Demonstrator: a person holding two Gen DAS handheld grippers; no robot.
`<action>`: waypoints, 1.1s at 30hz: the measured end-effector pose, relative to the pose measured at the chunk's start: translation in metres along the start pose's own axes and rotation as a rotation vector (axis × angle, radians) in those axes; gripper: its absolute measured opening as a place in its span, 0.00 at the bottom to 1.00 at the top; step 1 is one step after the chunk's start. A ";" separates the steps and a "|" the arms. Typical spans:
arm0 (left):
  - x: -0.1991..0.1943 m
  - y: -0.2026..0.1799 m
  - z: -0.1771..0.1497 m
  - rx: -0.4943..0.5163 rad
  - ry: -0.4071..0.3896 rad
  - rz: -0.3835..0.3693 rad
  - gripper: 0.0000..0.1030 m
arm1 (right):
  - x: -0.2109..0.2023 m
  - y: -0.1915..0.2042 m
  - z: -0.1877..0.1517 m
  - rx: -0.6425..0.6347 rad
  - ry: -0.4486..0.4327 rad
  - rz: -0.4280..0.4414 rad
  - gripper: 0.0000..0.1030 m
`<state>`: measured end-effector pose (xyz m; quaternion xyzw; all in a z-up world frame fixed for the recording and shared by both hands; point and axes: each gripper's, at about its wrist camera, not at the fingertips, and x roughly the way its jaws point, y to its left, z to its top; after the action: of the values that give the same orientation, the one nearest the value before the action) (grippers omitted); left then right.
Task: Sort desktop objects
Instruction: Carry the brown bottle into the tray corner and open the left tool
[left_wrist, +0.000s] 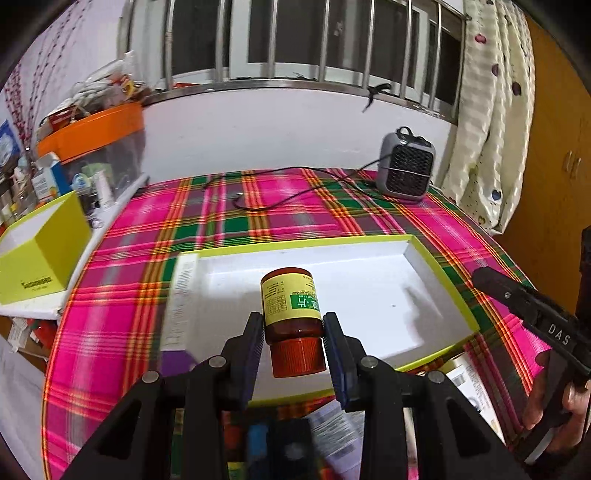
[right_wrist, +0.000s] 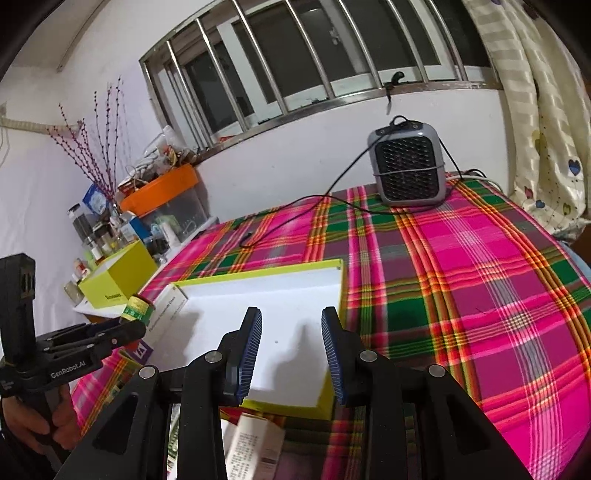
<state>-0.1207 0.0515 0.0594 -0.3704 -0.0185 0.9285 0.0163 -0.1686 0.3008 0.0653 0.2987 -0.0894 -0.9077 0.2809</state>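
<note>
An amber pill bottle (left_wrist: 290, 299) with a yellow label and an orange-red cap lies between the pads of my left gripper (left_wrist: 293, 318), cap towards the camera. It hangs over the near part of a shallow white tray (left_wrist: 369, 280) with a yellow-green rim. In the right wrist view the same bottle (right_wrist: 137, 307) shows at the tip of the left gripper (right_wrist: 138, 326), held by a hand. My right gripper (right_wrist: 291, 317) stands open over the tray (right_wrist: 266, 295) with nothing between its fingers. Its tip (left_wrist: 484, 277) pokes in at the right.
A white carton (left_wrist: 181, 295) leans at the tray's left edge, with a purple box (left_wrist: 177, 360) below it. Several small packets (right_wrist: 255, 443) lie near the front. A yellow-green box (left_wrist: 40, 251) stands left, and a grey heater (left_wrist: 404, 166) with its cable (left_wrist: 295, 192) stands behind.
</note>
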 end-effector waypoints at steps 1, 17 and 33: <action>0.002 -0.003 0.001 0.003 0.004 -0.005 0.33 | 0.000 -0.002 0.000 -0.001 -0.001 -0.012 0.34; 0.052 -0.042 0.030 -0.029 0.107 -0.183 0.33 | 0.005 -0.028 -0.004 0.092 0.012 -0.063 0.34; 0.116 -0.070 0.059 -0.112 0.259 -0.285 0.33 | 0.007 -0.041 -0.006 0.168 0.014 -0.034 0.34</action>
<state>-0.2446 0.1253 0.0260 -0.4806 -0.1201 0.8590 0.1294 -0.1886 0.3305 0.0433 0.3289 -0.1581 -0.8996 0.2400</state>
